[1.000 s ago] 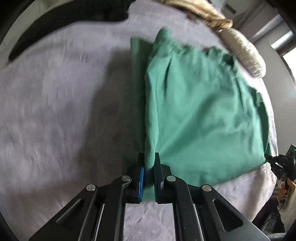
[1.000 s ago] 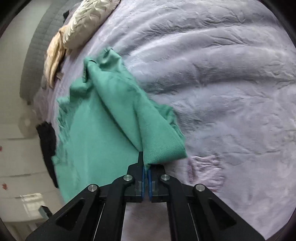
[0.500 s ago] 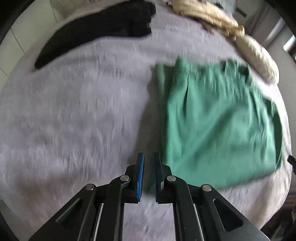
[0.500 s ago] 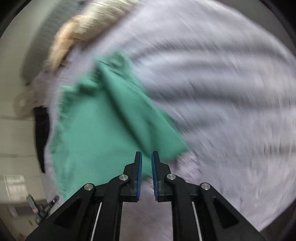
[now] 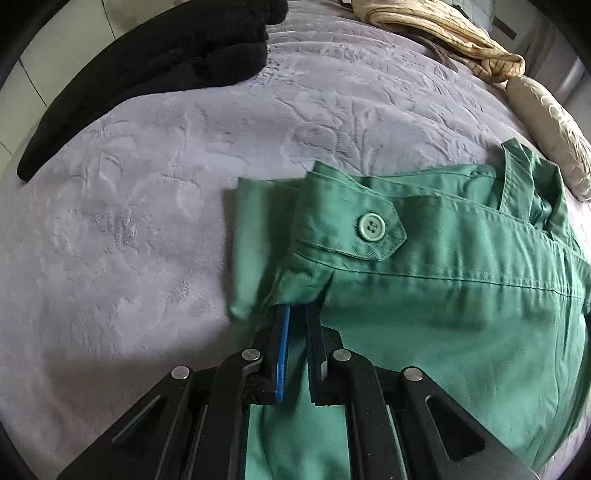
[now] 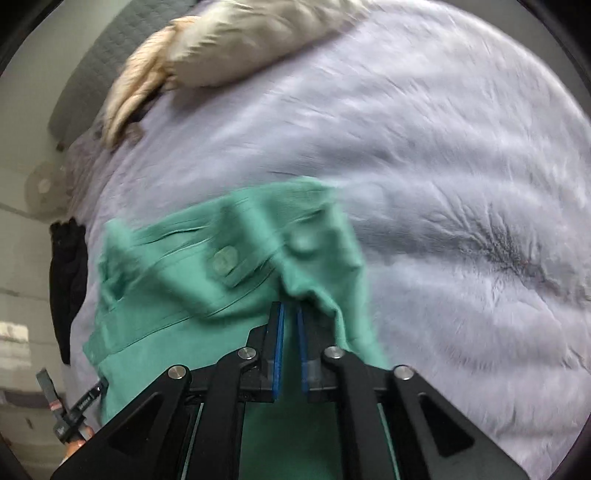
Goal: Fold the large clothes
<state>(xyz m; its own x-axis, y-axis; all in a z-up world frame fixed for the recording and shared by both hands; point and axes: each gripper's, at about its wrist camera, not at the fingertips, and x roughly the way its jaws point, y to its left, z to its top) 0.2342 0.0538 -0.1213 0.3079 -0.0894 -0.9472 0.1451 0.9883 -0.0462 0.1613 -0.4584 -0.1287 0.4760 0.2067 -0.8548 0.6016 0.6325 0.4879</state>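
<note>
One big bed fills both views, and a soft purple cover (image 5: pixel 147 221) with wrinkly marks lies over all of it. The green pants (image 5: pixel 461 314) lie flat on this cover, folded up, with the waist end on the far side from the cameras.

In the left wrist view, a pile of black clothes (image 5: pixel 147 66) sits well away from the green pants, far off to the left by the edge of the bed. A tan cloth (image 5: pixel 443 29) and a cream pillow (image 5: pixel 554 125) lie beyond the pants, up at the head of the bed. This view is sharp, so it shows a round green button (image 5: pixel 370 228) on a tab at the waist, and a belt loop too.

The right wrist view is blurry. It shows a lot of bare cover to the right of the pants, and a grey padded headboard (image 6: pixel 96 74) behind the pillow. It also shows a pale wall past the black clothes.

The left gripper (image 5: pixel 297 314) hangs over the near left corner of the pants. Its fingers are almost closed, with just a thin slit between them. The tips reach a fold under the button tab, but no cloth shows between the pads.

The right gripper (image 6: pixel 290 308) is over the right side of the pants. Its jaws are closing, with a thin gap between them and a bump of green cloth just at the tips. The blur hides whether they pinch it.
</note>
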